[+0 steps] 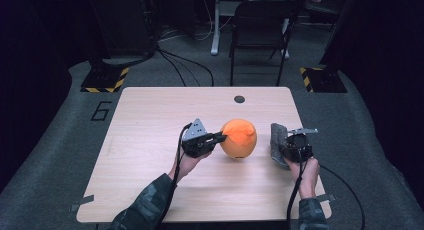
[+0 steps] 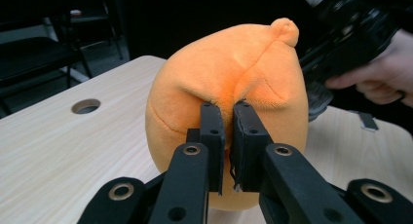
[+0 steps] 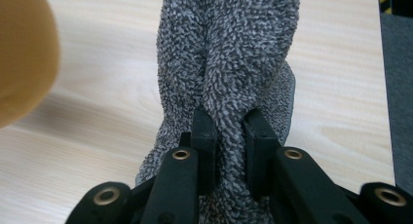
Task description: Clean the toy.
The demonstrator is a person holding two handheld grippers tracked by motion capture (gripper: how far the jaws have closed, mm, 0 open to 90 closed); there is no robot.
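High view: left gripper (image 1: pixel 220 137) fingers pinch orange plush (image 1: pixel 239 138); right gripper (image 1: pixel 286 142) fingers clamp grey cloth (image 1: pixel 277 142); floor reads "6" (image 1: pixel 101 111).

My light wooden table (image 1: pixel 150 140) has a round cable hole (image 1: pixel 239 99). Beyond it, grey carpet (image 1: pixel 350 120), a dark folding chair (image 1: pixel 260 30), floor cables (image 1: pixel 185 65), hazard-striped bases (image 1: pixel 105 80), dark surroundings.

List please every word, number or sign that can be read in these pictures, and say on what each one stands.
"6": a dark numeral on the grey floor mat, left of the wooden table.
Yellow-and-black hazard stripes, no words: on the two stand bases on the floor beyond the table.
Nothing readable on the orange plush toy, the grey fuzzy cloth or the two grippers.
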